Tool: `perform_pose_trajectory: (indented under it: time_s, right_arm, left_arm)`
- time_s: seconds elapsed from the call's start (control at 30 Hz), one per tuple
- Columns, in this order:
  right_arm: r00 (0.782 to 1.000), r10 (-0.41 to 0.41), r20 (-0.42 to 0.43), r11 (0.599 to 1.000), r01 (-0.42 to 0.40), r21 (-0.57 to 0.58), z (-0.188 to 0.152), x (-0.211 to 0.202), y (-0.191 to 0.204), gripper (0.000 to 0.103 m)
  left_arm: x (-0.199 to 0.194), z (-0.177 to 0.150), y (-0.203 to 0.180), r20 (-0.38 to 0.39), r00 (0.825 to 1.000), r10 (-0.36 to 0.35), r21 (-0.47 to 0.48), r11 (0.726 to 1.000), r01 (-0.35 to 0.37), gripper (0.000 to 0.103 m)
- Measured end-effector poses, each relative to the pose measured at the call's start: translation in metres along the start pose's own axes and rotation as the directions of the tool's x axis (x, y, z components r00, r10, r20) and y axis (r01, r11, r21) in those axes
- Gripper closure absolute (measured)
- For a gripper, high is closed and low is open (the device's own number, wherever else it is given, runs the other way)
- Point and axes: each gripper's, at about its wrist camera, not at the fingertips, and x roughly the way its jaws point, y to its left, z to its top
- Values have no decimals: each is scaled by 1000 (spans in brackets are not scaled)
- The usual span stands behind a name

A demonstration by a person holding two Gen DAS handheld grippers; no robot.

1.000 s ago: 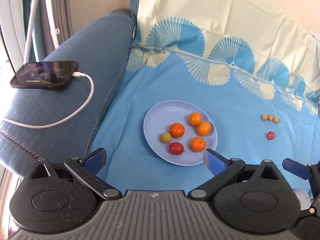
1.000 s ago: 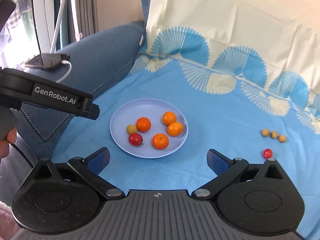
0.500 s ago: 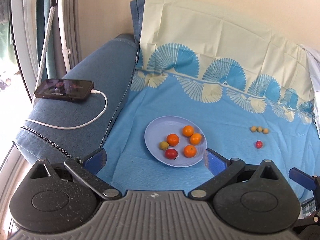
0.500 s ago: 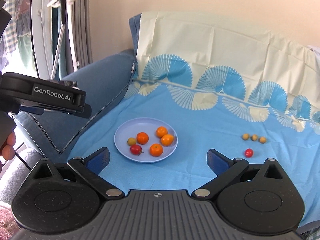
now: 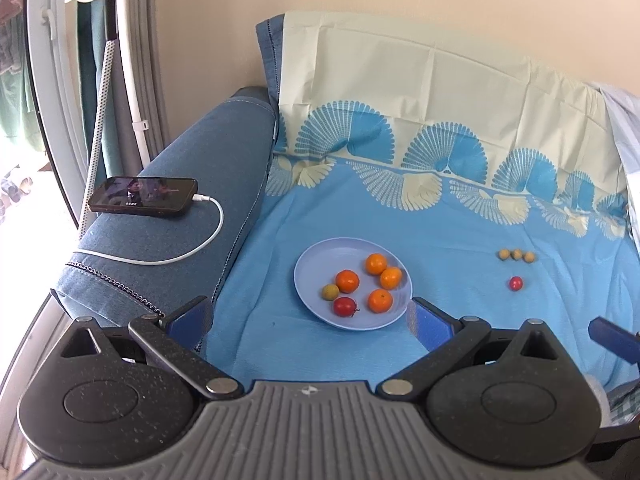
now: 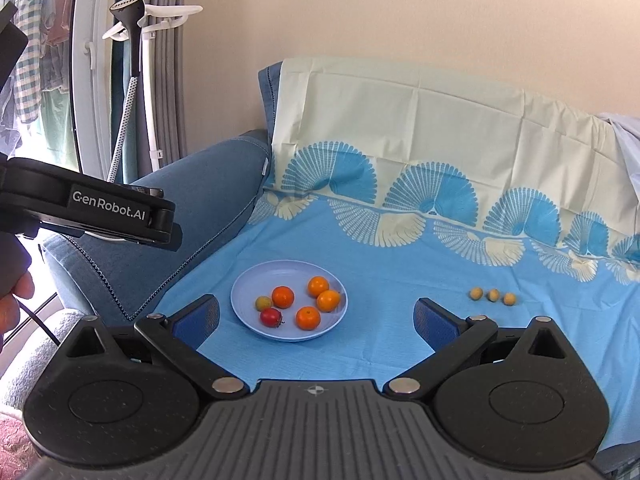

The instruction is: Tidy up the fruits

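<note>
Blue pads mark the tips of both claws, and each pair stands wide apart with nothing between: your left gripper [image 5: 310, 318] and right gripper [image 6: 316, 318] are both empty, held back from the sofa, which I take as a pause to look the layout over.

Just beyond them the pale blue plate [image 5: 320, 256] sits on the blue cloth [image 5: 440, 240], holding four oranges, a red tomato [image 5: 345, 306] at its near edge and a small yellowish fruit [image 5: 330, 291] on its left side.

Well to the right, off the plate, a lone red fruit [image 5: 515, 283] lies with three small tan fruits [image 5: 517, 255] in a row just behind it; these probably wait for sorting.

From the right wrist that red fruit is hidden behind your claw's right finger. What the tan fruits are is too small to tell.

Far left, a phone [image 5: 143, 196] charges on the armrest.
</note>
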Motion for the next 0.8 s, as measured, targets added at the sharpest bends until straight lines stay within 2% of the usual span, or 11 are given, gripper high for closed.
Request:
perform_pose_trajectory:
  time_s: [0.23, 0.5, 0.63, 0.8]
  right_arm:
    - [1000, -5, 8, 1000, 5, -8, 2, -4, 2, 1]
    - [1000, -18, 3, 1000, 18, 2, 1, -4, 0, 1]
    - [1000, -18, 1, 1000, 18, -7, 1, -2, 1, 1]
    - [1000, -15, -12, 1000, 15, 5, 1, 3, -1, 1]
  left_arm:
    - [2, -4, -1, -19, 1000, 5, 12, 1000, -5, 0]
    - [5, -6, -1, -8, 1000, 0, 13, 1000, 0, 0]
    - [9, -5, 2, -20, 1000, -15, -10, 1000, 15, 0]
    - [18, -3, 2, -59, 998, 3, -16, 1000, -4, 0]
